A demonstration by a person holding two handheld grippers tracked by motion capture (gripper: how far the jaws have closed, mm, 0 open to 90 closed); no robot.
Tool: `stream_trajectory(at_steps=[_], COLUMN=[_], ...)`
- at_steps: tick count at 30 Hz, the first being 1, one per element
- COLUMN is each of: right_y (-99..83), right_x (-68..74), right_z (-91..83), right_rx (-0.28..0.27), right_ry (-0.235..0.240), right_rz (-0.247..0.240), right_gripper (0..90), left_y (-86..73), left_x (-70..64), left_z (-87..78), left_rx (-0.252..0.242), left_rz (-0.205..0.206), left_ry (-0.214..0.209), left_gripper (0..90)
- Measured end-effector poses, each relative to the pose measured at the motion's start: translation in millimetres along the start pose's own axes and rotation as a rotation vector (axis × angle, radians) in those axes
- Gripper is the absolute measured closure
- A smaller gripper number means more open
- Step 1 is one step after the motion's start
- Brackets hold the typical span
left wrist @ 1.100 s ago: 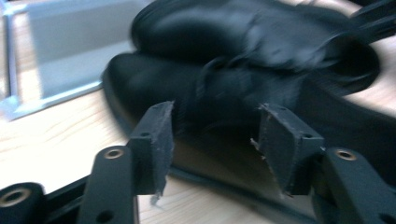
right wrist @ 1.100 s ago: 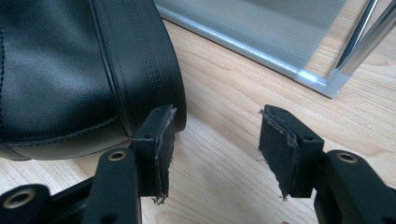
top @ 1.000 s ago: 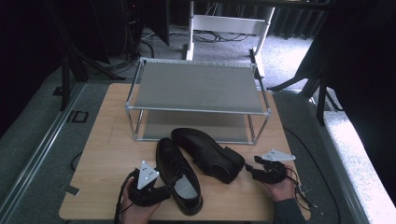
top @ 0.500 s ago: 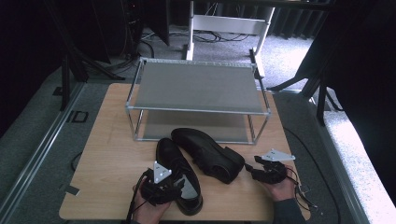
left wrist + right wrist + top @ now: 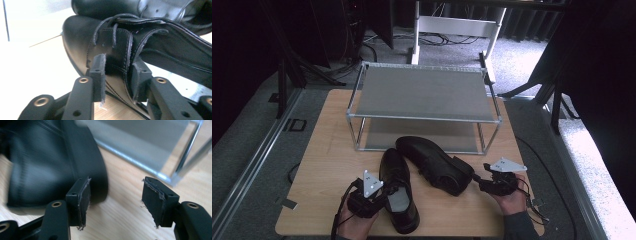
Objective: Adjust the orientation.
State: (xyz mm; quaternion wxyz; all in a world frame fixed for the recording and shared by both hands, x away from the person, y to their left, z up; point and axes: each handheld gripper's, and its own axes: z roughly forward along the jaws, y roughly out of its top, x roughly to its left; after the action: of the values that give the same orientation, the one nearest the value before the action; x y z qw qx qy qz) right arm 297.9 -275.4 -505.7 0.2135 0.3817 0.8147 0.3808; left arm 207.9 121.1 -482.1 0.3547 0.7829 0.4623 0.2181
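High view: a wooden table (image 5: 327,165) carries a two-tier metal rack (image 5: 422,95) at its far half, both shelves bare. In front of the rack lie two black leather shoes. The right shoe (image 5: 434,162) lies slanted, toe near the rack's lower shelf and heel toward the right gripper. The left shoe (image 5: 398,192) runs front to back, sole down, its pale insole showing, toe touching the side of the right shoe.

Left gripper (image 5: 379,196) sits at the near left of the left shoe, a hand (image 5: 354,225) behind it. In the left gripper view its jaws straddle the shoe's laced side flap (image 5: 117,47), one pad (image 5: 99,72) outside and one inside; the pads stand close to the leather, but whether they pinch it I cannot tell.

Right gripper (image 5: 482,182) rests just beside the right shoe's heel. In the right gripper view its jaws stand wide apart, holding nothing; the left pad (image 5: 81,200) is against the heel (image 5: 57,167), with bare table between the pads.
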Motion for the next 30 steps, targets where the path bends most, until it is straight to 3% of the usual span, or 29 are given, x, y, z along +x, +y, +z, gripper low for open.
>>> stream_trajectory(at_steps=[4, 7, 9, 12, 15, 17, 19, 22, 23, 27, 30], right_y=[11.7, 17.8, 20.5, 22.4, 22.7, 22.6, 22.1, 21.8, 21.9, 22.8, 21.9], right_x=[10.8, 14.8, 12.7, 6.1, 0.6, -1.5, -2.1, -1.8, -1.3, -1.5, -1.2], right_z=[-6.3, -6.0, -4.9, -3.2, -1.9, -1.2, -0.5, 0.9, 1.9, 1.8, 2.5], right_rx=[-0.036, -0.043, -0.045, -0.051, -0.055, -0.056, -0.055, -0.054, -0.053, -0.054, -0.054], right_ry=[0.021, 0.047, 0.053, 0.072, 0.100, 0.116, 0.130, 0.137, 0.139, 0.131, 0.142], right_rz=[-0.042, -0.056, -0.052, -0.025, -0.004, 0.002, 0.004, 0.002, 0.000, 0.006, 0.007], right_gripper=[37.5, 37.7, 37.5, 38.3, 39.4, 40.2, 40.2, 39.8, 39.7, 39.7, 39.5], left_y=[-4.7, -11.5, -12.7, -13.4, -12.7, -14.5, -14.7, -13.4, -11.8, -8.9, -3.1], left_x=[3.2, 6.1, 9.1, 21.9, 25.1, 24.0, 25.3, 32.8, 41.1, 52.1, 63.1], left_z=[-4.7, -10.0, -11.6, -14.5, -15.2, -14.8, -16.5, -17.3, -14.0, -8.9, -8.4], left_rx=[0.011, 0.027, 0.026, 0.020, 0.012, 0.007, -0.011, -0.026, -0.027, -0.047, -0.061], left_rz=[0.020, 0.038, 0.033, 0.011, 0.036, 0.076, 0.089, 0.074, 0.075, 0.077, 0.068], left_ry=[0.012, 0.046, 0.056, 0.037, 0.047, 0.080, 0.107, 0.102, 0.096, 0.134, 0.136], left_gripper=[74.6, 76.9, 79.0, 81.2, 84.2, 84.6, 84.7, 84.8, 84.8, 84.7, 84.6])
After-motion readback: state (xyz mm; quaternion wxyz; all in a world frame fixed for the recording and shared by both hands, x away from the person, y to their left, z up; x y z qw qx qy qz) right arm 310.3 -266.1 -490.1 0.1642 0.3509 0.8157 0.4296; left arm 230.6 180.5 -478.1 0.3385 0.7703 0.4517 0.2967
